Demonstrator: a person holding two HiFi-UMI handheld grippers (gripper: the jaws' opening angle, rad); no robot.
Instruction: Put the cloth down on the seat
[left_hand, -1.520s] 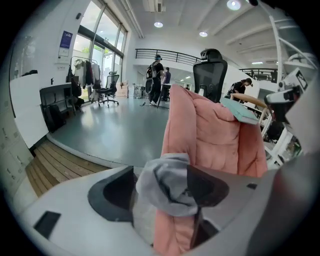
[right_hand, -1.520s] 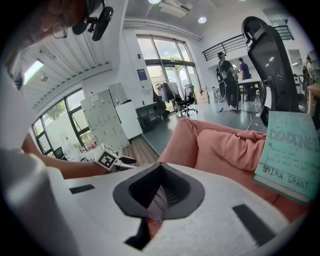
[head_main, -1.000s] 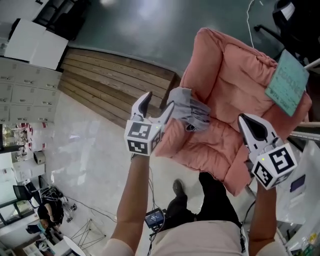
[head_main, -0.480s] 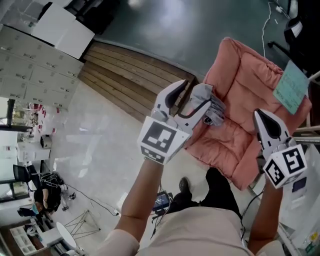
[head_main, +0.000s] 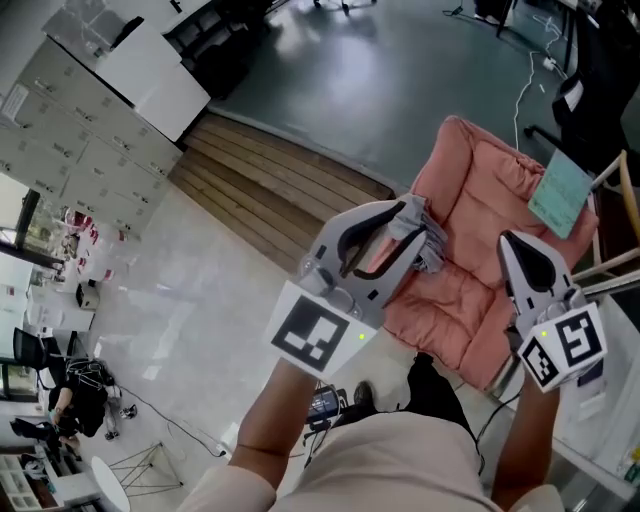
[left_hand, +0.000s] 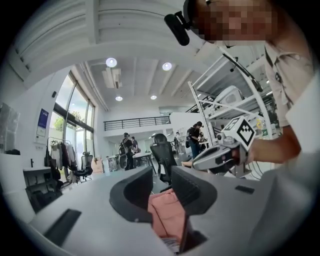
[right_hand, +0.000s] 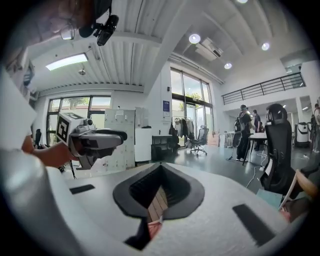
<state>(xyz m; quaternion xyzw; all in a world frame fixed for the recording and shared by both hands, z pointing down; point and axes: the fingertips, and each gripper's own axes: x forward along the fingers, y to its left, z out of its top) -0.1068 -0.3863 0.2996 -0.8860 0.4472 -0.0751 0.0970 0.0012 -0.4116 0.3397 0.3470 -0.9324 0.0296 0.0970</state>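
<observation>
Since a second ago the left gripper (head_main: 408, 222) has lifted up and back from the crumpled grey cloth (head_main: 430, 245). The cloth has stayed where it lay, on the near left edge of the pink quilted cushion seat (head_main: 480, 250), bunched against the raised side roll and partly overlapped in the head view by the left fingers (head_main: 385, 212).

The left gripper view shows these fingers (left_hand: 132, 192) closing with a gap between them. Nothing is pinched there; only pink cushion shows beyond them. The right gripper (head_main: 510, 242) hangs over the seat's near right edge, well apart from the cloth. Its fingers (right_hand: 160, 170) are pressed together to a point with nothing in them.

The middle and far part of the seat lie bare, and a pale teal sheet (head_main: 560, 192) leans at the top right corner of the backrest. Left of the seat's edge, open floor spreads out: a strip of brown wooden boards (head_main: 270, 190), dark grey-green flooring (head_main: 400, 80) beyond it, and glossy white tiles (head_main: 170, 300) nearer the person. White drawer cabinets (head_main: 70, 140) line the far left. On the right the seat is hemmed in by a wooden frame rail (head_main: 625, 175), and a white cable (head_main: 522, 95) trails on the floor behind the backrest.
</observation>
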